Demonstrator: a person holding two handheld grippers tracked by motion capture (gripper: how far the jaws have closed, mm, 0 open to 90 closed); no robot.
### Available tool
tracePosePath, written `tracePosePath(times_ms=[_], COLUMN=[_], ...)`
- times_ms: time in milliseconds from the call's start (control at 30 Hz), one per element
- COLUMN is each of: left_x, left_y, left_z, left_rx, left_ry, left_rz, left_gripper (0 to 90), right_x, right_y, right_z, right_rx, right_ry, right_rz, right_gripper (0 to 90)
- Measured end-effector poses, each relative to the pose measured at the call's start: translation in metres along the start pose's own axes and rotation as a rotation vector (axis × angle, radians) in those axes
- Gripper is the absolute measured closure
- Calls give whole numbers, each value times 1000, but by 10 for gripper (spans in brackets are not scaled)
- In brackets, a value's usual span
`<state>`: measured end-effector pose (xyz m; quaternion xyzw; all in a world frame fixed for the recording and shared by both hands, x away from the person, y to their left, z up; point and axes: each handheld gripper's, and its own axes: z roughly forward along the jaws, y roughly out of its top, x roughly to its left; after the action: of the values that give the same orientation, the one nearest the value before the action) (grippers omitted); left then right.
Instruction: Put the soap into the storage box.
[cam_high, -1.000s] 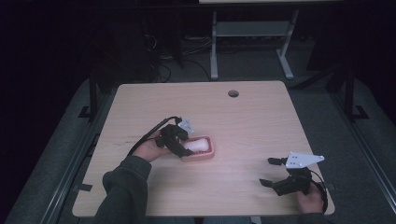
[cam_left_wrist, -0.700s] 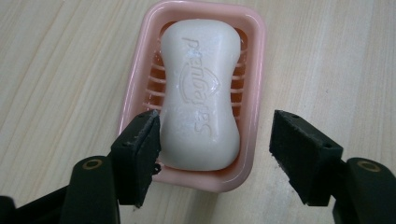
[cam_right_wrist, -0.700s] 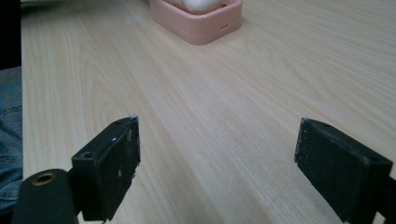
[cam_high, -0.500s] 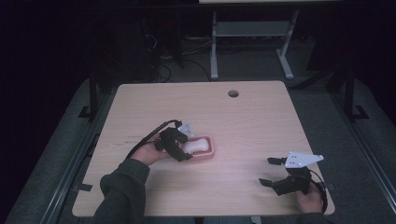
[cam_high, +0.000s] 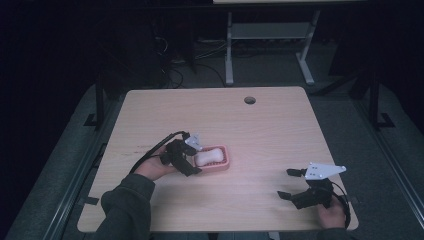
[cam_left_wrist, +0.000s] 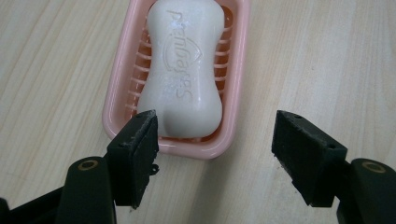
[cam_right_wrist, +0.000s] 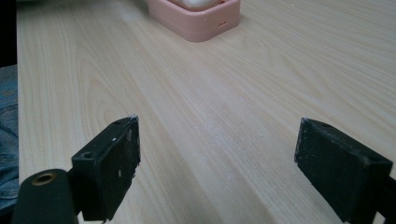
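One pink soap dish (cam_high: 215, 160) sat on the wooden desk (cam_high: 260, 130), left of centre and toward the near edge, and in it lay one white bar of soap (cam_left_wrist: 184, 70), embossed with the word "Safeguard" and a shield outline. The left claw (cam_left_wrist: 219, 154) stood wide at the dish's near end, its jaws holding nothing. The right claw (cam_right_wrist: 219, 163) rested near the desk's front right corner, also wide and empty, well apart from the dish. One round hole (cam_high: 249, 100) marked the desk's far side.
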<state>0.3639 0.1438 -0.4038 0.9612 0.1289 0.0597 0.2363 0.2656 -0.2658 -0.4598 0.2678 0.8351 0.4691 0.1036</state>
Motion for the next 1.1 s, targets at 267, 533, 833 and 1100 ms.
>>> tracePosePath(times_ms=[267, 533, 833, 1100], left_x=[-3, -4, -6, -8], left_y=[-4, -13, -23, -32], left_z=[-2, -3, -6, -8], left_rx=[9, 9, 13, 7], left_ry=[8, 5, 13, 12], left_rz=[7, -7, -9, -26], left_gripper=[304, 303, 299, 299], right_x=[1, 1, 1, 1], right_y=[0, 0, -1, 0], right_z=[1, 1, 1, 1], right_rx=[9, 18, 21, 22], right_ry=[0, 0, -1, -1], right_rz=[-5, -6, -6, -7], right_gripper=[135, 135, 135, 135])
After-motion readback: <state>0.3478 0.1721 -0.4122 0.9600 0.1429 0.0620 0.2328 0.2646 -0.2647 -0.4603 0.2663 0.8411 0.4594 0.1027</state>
